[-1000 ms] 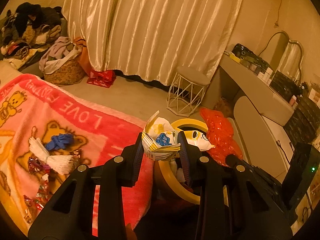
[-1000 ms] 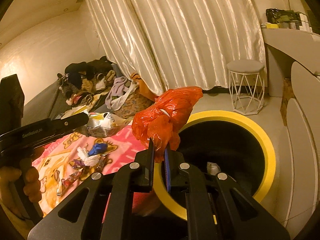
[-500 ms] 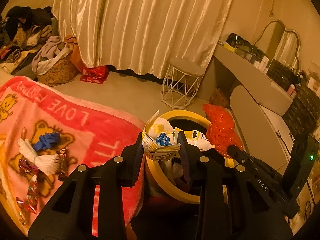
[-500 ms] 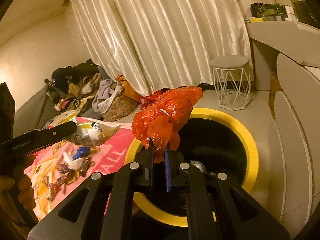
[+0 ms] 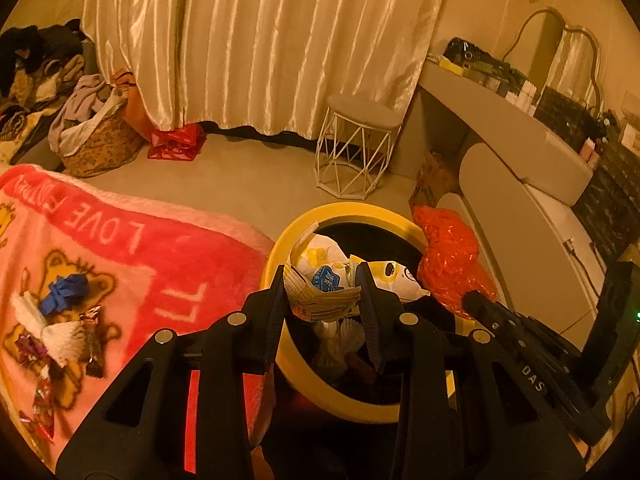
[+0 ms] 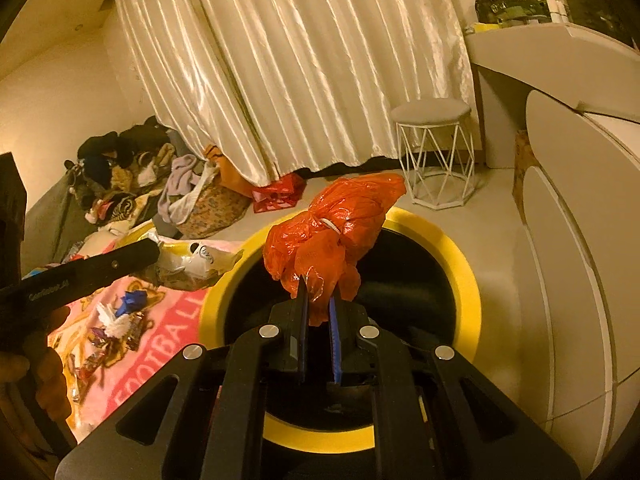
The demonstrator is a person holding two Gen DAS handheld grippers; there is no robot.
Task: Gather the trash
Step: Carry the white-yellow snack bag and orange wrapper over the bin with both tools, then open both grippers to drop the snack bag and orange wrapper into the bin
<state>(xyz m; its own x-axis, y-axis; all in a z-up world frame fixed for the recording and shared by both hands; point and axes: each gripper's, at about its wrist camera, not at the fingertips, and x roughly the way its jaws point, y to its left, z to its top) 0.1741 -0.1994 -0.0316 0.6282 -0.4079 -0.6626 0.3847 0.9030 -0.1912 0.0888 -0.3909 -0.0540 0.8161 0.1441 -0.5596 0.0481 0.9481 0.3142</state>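
Note:
My left gripper [image 5: 323, 280] is shut on a crumpled white and yellow wrapper bundle [image 5: 320, 280] and holds it over the near rim of a round yellow-rimmed trash bin [image 5: 288, 236]. My right gripper [image 6: 318, 296] is shut on a crumpled orange plastic bag [image 6: 340, 228] and holds it above the bin's black opening [image 6: 408, 280]. The orange bag also shows in the left wrist view [image 5: 448, 252], the wrapper bundle in the right wrist view [image 6: 192, 260]. More trash lies on the pink blanket [image 5: 132, 256]: a blue scrap [image 5: 68, 286], white paper [image 5: 56, 332], candy wrappers [image 5: 92, 344].
A white wire stool [image 5: 356, 148] stands behind the bin before the cream curtains [image 5: 260, 40]. A vanity desk [image 5: 500, 120] runs along the right. A laundry basket [image 5: 96, 136], a red bag [image 5: 176, 144] and piled clothes [image 5: 32, 64] sit at the left.
Both grippers have moved toward the bin with their loads. The bin now lies under both, and the blanket has slid left in both views.

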